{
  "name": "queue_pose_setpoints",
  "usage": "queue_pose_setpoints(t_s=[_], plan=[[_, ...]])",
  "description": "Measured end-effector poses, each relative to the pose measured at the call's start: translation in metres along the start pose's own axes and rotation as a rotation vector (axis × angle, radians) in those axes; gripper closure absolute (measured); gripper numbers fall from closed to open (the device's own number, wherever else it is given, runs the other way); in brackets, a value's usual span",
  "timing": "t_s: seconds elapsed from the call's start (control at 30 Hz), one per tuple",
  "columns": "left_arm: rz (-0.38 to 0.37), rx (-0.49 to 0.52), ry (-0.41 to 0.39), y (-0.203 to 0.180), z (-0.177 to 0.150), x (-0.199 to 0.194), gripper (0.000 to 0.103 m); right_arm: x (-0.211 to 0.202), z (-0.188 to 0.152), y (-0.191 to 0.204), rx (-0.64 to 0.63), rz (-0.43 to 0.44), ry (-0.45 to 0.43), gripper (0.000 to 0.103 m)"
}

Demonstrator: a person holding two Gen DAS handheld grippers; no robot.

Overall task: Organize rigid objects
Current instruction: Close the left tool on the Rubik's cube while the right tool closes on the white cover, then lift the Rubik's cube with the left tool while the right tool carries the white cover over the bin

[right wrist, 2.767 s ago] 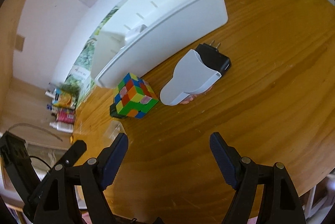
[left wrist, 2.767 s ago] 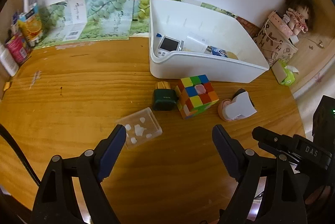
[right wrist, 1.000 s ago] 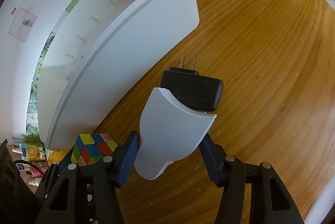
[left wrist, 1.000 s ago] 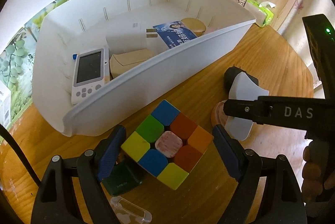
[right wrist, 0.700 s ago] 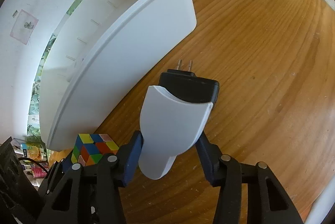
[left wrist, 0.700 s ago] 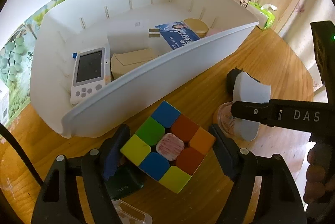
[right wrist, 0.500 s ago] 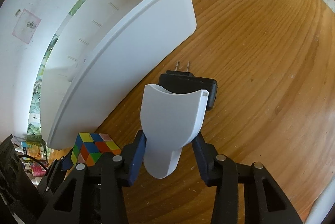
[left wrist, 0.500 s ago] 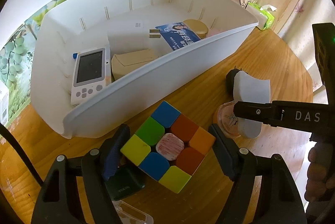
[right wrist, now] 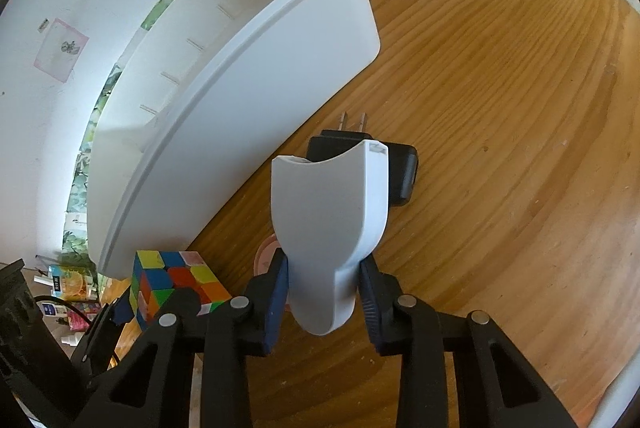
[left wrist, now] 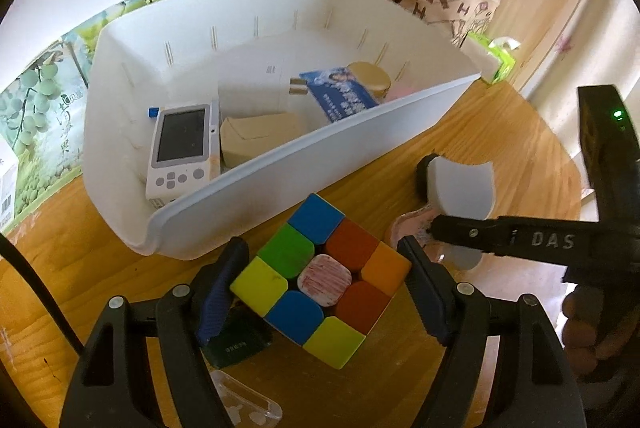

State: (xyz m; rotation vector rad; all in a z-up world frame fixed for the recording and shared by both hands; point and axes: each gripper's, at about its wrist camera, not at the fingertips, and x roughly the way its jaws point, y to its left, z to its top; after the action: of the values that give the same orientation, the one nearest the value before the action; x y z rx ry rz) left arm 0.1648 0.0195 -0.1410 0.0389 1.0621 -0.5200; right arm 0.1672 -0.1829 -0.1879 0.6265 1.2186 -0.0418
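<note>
White plastic scoop (right wrist: 332, 228): narrow handle between the closing right gripper (right wrist: 323, 298) pads, above the wooden tabletop (right wrist: 500, 148). Multicoloured puzzle cube (left wrist: 320, 276): clamped in left gripper (left wrist: 320, 292). Risk: smooth tapered handle may slip sideways.

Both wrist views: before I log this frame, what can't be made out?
- Pink round item: right wrist view, mostly hidden under the white scoop; its identity is unclear.
- Dark green box: left wrist view, covered by the puzzle cube and a left gripper finger; label too small.
- Clear case: left wrist view, cut off by the bottom edge.
- Bin contents: right wrist view, hidden by its wall.
</note>
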Motion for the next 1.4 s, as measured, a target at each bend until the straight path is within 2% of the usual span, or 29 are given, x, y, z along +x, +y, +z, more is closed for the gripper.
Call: queue_pose_setpoints(t_s=[0.2, 0.7, 1.03, 1.4], plan=[[-0.027, -0.022, -0.054, -0.003, -0.001, -0.017, 0.024, -0.008, -0.001, 0.0, -0.03, 0.028, -0.005, 0.069], [0.033, -0.077, -0.139, -0.024, -0.008, -0.06, 0.024, -0.036, -0.007, -0.005, -0.133, 0.12, 0.019, 0.069], [0.105, -0.191, -0.214, -0.025, -0.003, -0.086, 0.024, -0.053, 0.003, 0.009, -0.269, 0.188, 0.027, 0.069], [0.21, -0.307, -0.324, -0.022, 0.015, -0.111, 0.024, -0.081, 0.036, 0.015, -0.403, 0.255, -0.049, 0.069]])
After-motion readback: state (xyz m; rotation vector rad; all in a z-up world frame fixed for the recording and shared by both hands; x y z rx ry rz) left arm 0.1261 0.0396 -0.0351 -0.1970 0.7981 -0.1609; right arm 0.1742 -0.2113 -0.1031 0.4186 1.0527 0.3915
